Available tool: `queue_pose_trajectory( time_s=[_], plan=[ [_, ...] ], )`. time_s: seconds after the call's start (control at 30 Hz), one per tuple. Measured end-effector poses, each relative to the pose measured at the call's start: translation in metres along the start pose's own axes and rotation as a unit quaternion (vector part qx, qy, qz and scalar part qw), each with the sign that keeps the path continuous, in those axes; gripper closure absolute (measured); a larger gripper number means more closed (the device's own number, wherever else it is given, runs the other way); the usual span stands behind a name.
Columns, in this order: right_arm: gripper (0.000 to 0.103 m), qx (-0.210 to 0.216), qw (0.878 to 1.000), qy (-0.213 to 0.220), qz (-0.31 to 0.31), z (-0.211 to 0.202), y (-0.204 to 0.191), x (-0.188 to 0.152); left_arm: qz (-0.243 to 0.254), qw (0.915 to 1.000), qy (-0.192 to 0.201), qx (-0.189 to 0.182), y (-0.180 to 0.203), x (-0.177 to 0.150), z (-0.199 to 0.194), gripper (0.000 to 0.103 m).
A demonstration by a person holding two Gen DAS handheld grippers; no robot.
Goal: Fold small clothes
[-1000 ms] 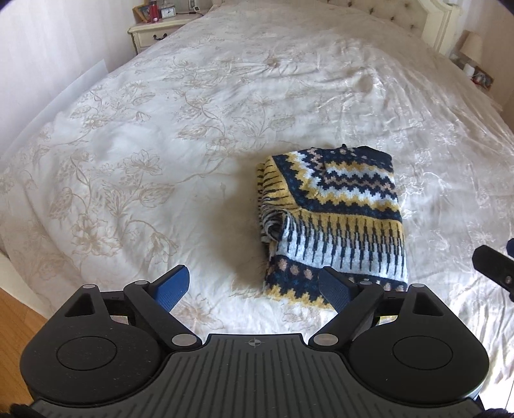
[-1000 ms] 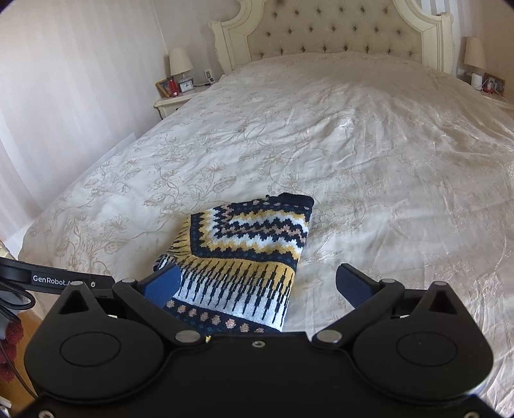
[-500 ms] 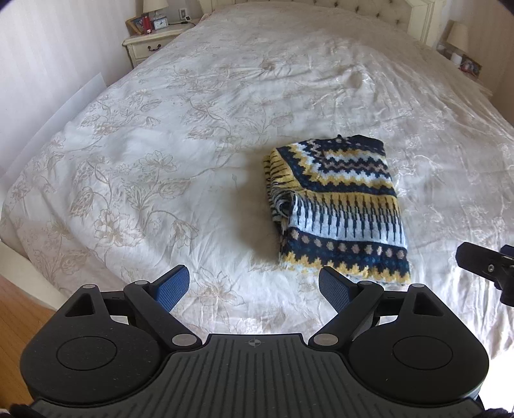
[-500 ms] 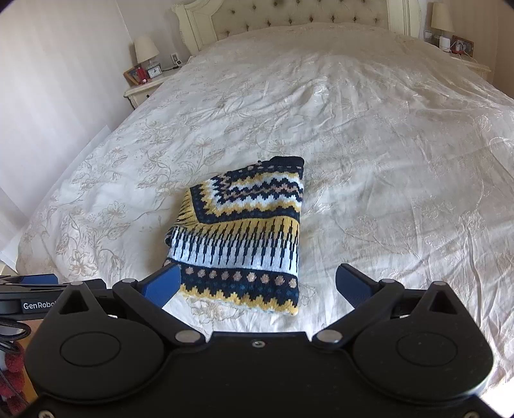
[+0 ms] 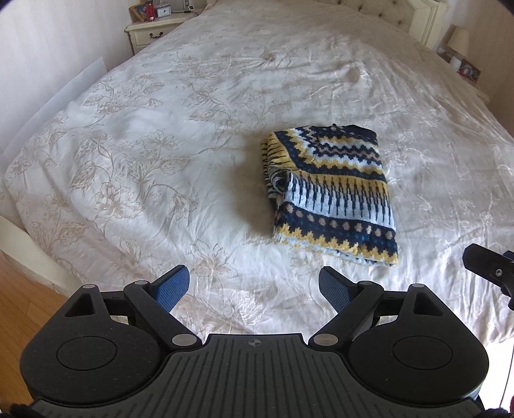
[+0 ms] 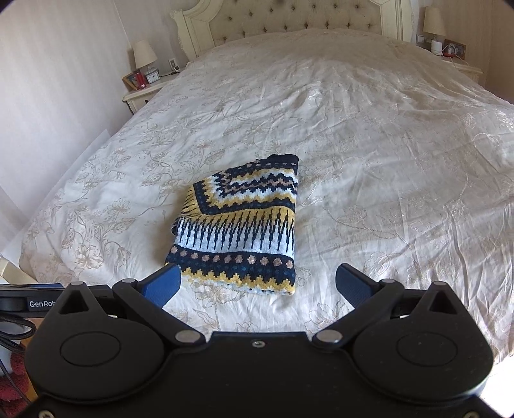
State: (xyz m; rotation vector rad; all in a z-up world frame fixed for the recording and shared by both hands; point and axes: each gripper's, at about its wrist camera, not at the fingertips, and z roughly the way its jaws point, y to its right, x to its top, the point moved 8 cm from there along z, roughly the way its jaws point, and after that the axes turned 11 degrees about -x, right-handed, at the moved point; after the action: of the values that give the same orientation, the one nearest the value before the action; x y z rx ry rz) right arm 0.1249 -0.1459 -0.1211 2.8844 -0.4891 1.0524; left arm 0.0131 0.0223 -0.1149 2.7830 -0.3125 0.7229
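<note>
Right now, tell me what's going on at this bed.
A person holds a two-finger gripper in each hand over the bed. A patterned knit sweater lies folded into a compact rectangle on the bedspread. The left gripper and right gripper are both open and empty, clear of the sweater. By its shape, the folding looks done.

Tufted headboard (image 6: 298, 17), nightstand (image 6: 141, 95) w/ lamp (image 6: 144, 54), wood floor (image 5: 22, 289)

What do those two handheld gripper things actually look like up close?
Both are matte black plastic. Each gripper, left and right, has two angled arms with silver pivot pins, ending in blue textured pads. Round discs sit on either side. The left's body is ribbed; "GenRob" lettering shows on its side.
</note>
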Motion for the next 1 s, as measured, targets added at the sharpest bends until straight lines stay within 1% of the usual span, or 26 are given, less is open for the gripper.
queue_pose_trajectory(
  time_s=[0.5,1.0],
  plan=[
    [0.001,0.010,1.000,0.010,0.003,-0.010,-0.013,-0.006,0.012,0.9999,0.003,-0.005,0.002,-0.004,-0.007,0.015],
    [0.001,0.011,1.000,0.010,0.017,-0.005,-0.010,-0.005,0.026,0.9996,0.003,-0.005,0.009,0.002,-0.001,0.015]
  ],
)
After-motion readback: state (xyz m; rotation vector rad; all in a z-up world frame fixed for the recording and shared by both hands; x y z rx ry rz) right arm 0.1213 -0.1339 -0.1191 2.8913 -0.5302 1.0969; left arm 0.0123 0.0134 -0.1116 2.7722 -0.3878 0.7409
